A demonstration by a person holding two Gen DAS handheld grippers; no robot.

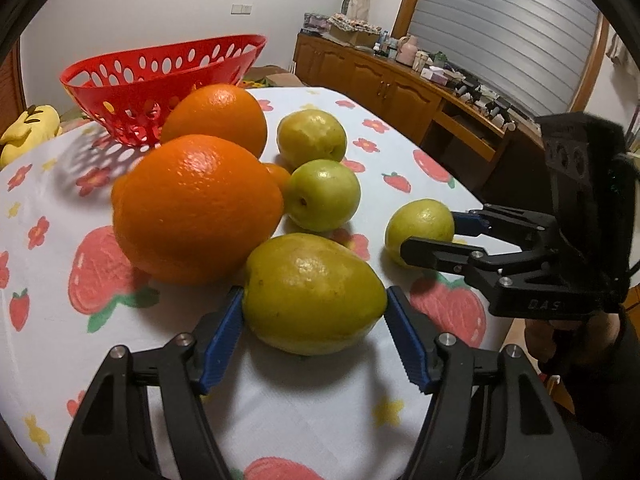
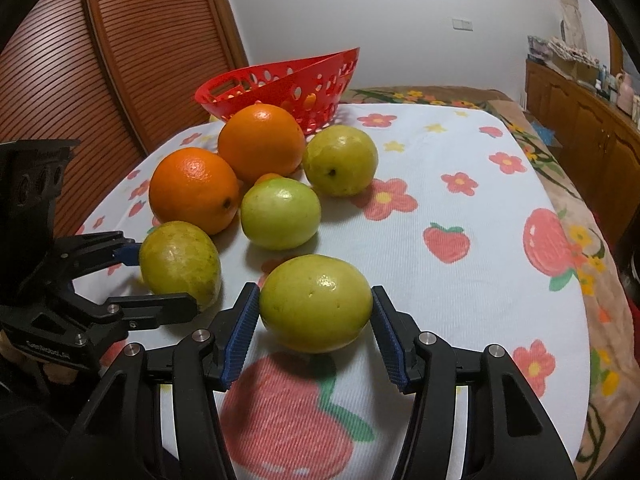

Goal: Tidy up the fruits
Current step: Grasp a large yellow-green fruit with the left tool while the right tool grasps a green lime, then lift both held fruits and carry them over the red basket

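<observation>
My left gripper (image 1: 314, 300) has its blue pads against both sides of a yellow-green fruit (image 1: 312, 292) resting on the tablecloth. My right gripper (image 2: 314, 304) likewise clasps a second yellow-green fruit (image 2: 316, 304) on the cloth; that fruit also shows in the left wrist view (image 1: 418, 226). Two large oranges (image 1: 196, 208) (image 1: 218, 118), a small orange (image 1: 278, 174) and two more green fruits (image 1: 324, 194) (image 1: 312, 134) lie together behind. A red perforated basket (image 1: 160, 76) stands at the far end, also in the right wrist view (image 2: 280, 84).
The table wears a white cloth with strawberry and flower prints (image 2: 460, 208). A yellow plush toy (image 1: 28, 128) lies left of the table. A wooden cabinet (image 1: 380, 84) with clutter runs along the right wall. A slatted wooden door (image 2: 80, 80) stands at the left.
</observation>
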